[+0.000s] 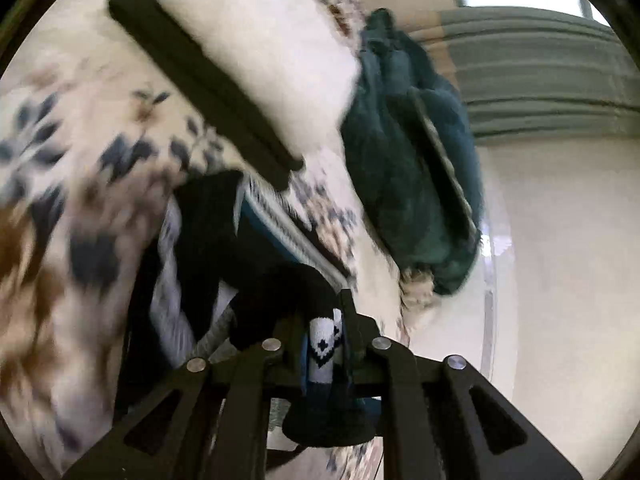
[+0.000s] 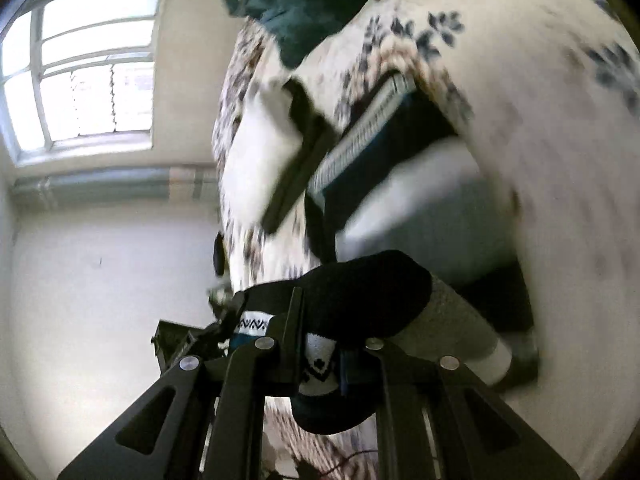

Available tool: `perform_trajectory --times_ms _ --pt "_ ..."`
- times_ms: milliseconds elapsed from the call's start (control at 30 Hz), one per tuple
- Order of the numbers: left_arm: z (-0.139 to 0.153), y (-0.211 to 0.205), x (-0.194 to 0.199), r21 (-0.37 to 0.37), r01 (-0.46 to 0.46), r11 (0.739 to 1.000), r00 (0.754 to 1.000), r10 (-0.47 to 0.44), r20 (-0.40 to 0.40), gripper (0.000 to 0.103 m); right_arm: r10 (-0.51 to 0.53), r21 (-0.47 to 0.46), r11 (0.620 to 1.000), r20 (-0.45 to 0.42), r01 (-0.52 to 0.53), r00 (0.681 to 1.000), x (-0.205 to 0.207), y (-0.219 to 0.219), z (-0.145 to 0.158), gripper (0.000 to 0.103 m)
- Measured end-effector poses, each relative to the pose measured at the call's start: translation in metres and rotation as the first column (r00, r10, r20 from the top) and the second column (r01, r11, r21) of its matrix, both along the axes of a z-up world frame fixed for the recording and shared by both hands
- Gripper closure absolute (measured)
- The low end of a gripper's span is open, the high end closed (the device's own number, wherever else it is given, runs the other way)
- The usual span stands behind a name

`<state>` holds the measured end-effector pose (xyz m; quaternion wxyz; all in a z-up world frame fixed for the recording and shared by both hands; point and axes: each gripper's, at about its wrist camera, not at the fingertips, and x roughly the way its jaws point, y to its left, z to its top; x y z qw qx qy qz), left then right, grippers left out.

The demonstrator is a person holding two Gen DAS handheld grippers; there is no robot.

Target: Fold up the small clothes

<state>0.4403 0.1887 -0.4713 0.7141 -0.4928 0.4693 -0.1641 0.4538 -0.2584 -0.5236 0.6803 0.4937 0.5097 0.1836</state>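
Observation:
My left gripper [image 1: 322, 344] is shut on a black sock with a white patterned band [image 1: 280, 304], held above the floral bedspread [image 1: 92, 120]. My right gripper [image 2: 320, 356] is shut on the same kind of black patterned sock [image 2: 360, 296], whose grey and white part [image 2: 460, 328] trails to the right. Both views are tilted and blurred by motion. A pile of dark, blue and white small clothes [image 1: 192, 248] lies on the bed behind the left gripper and also shows in the right wrist view [image 2: 400, 168].
A white garment with a black edge [image 1: 256, 52] lies on the bedspread, also in the right wrist view [image 2: 264, 152]. A dark teal garment [image 1: 408, 168] sits near the bed's edge. A window [image 2: 92, 68] and pale wall lie beyond.

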Motion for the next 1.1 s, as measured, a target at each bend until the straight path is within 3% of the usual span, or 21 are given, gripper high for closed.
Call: perform_trajectory --times_ms 33,67,133,167,233,333,400,467,533,633,700,767,833,900,1000,1100 --pt "-0.006 0.002 0.019 -0.014 -0.003 1.000 1.000 0.002 -0.011 0.079 -0.011 -0.005 1.000 -0.019 0.011 1.000 0.026 -0.001 -0.008 0.087" --pt "-0.010 0.004 0.035 -0.008 -0.008 1.000 1.000 0.008 -0.021 0.063 -0.024 -0.011 1.000 -0.039 0.023 0.999 0.046 -0.002 -0.014 0.087" --pt "-0.010 0.007 0.054 0.001 -0.015 1.000 1.000 0.015 0.000 0.051 -0.041 0.014 0.999 -0.049 0.042 0.998 0.077 -0.004 -0.023 0.081" --pt "-0.008 0.010 0.061 0.029 -0.018 0.999 1.000 0.018 0.013 0.048 -0.044 0.014 0.999 -0.059 0.045 0.997 0.090 -0.005 -0.026 0.076" --pt "-0.006 0.014 0.068 0.071 0.002 0.997 1.000 -0.004 0.029 0.047 -0.045 -0.017 0.999 -0.062 0.044 0.997 0.104 -0.004 -0.026 0.055" --pt "-0.003 0.011 0.068 0.184 0.043 0.982 0.998 -0.052 0.046 0.045 -0.042 -0.069 0.997 -0.027 0.040 0.999 0.103 -0.006 -0.019 0.040" --pt "-0.004 0.001 0.068 0.294 0.098 0.951 0.992 -0.118 0.050 0.045 -0.040 -0.094 0.995 0.001 0.040 0.999 0.095 -0.010 -0.013 0.034" --pt "-0.005 -0.014 0.068 0.400 0.174 0.900 0.977 -0.209 0.046 0.045 -0.042 -0.122 0.992 0.034 0.046 0.999 0.090 -0.013 -0.008 0.032" --pt "-0.010 -0.030 0.069 0.482 0.229 0.846 0.960 -0.277 0.030 0.045 -0.015 -0.226 0.974 0.063 0.029 0.998 0.085 -0.015 -0.002 0.031" --pt "-0.025 -0.048 0.082 0.579 0.277 0.767 0.945 -0.325 -0.021 0.045 0.089 -0.450 0.889 0.001 -0.079 0.996 0.096 0.001 -0.009 0.031" --pt "-0.038 -0.053 0.089 0.618 0.299 0.727 0.939 -0.339 -0.056 0.048 0.126 -0.484 0.866 -0.029 -0.124 0.992 0.105 0.008 -0.023 0.031" --pt "-0.044 -0.050 0.097 0.606 0.294 0.739 0.939 -0.341 -0.040 0.091 0.147 -0.483 0.862 -0.050 -0.152 0.988 0.115 0.012 -0.035 0.036" --pt "-0.043 -0.045 0.097 0.600 0.283 0.748 0.939 -0.343 -0.016 0.092 0.148 -0.470 0.867 -0.077 -0.167 0.986 0.127 0.014 -0.047 0.088" --pt "-0.040 -0.039 0.096 0.604 0.262 0.752 0.943 -0.332 0.004 0.093 0.119 -0.480 0.868 -0.044 -0.125 0.992 0.127 0.012 -0.041 0.092" --pt "-0.054 -0.033 0.104 0.603 0.280 0.747 0.945 -0.325 -0.037 0.097 0.066 -0.533 0.844 -0.008 -0.060 0.998 0.120 0.003 -0.030 0.094" --pt "-0.065 -0.032 0.113 0.569 0.317 0.759 0.941 -0.327 -0.087 0.095 0.065 -0.575 0.813 -0.074 -0.096 0.995 0.124 0.006 -0.045 0.095"
